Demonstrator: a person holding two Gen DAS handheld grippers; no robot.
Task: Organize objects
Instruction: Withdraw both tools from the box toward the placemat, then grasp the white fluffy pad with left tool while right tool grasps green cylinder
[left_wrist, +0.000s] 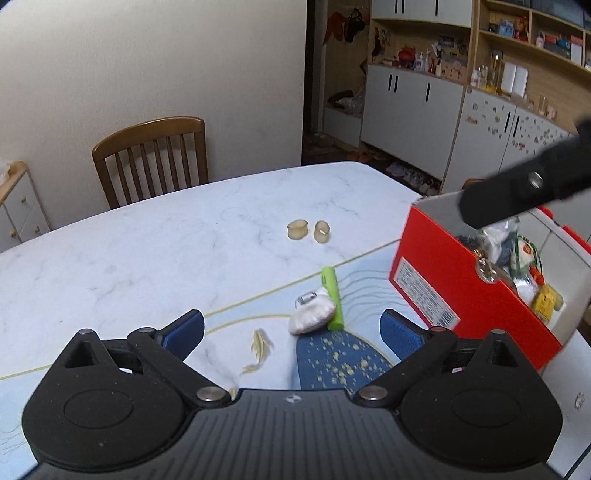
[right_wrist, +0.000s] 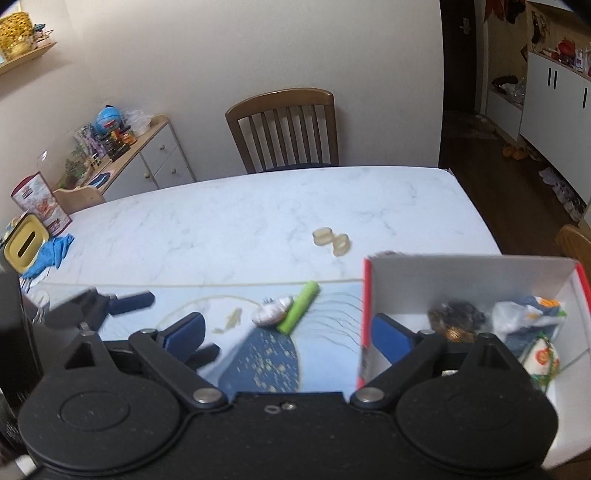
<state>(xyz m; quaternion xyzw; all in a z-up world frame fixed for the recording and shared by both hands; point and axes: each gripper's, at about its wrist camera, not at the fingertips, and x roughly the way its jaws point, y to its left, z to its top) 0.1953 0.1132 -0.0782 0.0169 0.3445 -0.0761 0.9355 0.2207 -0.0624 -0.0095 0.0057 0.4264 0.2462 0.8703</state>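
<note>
A red box (left_wrist: 443, 291) with white inside (right_wrist: 461, 284) stands on the table's right, holding several small items. A green tube (left_wrist: 332, 297) (right_wrist: 298, 306) lies on the placemat, touching a white shell-like pouch (left_wrist: 312, 315) (right_wrist: 269, 314). Two tan rings (left_wrist: 308, 230) (right_wrist: 332, 240) sit on the marble beyond. My left gripper (left_wrist: 291, 334) is open and empty, just short of the pouch; it also shows in the right wrist view (right_wrist: 162, 321). My right gripper (right_wrist: 288, 334) is open and empty, its right finger (right_wrist: 391, 338) over the box's left wall.
The marble table (left_wrist: 147, 240) carries a blue patterned placemat (left_wrist: 332, 362). A wooden chair (right_wrist: 288, 129) stands at the far edge. A blue cloth (right_wrist: 51, 254) and a yellow tin (right_wrist: 24, 247) lie at the table's left. Cabinets (left_wrist: 424, 110) line the right wall.
</note>
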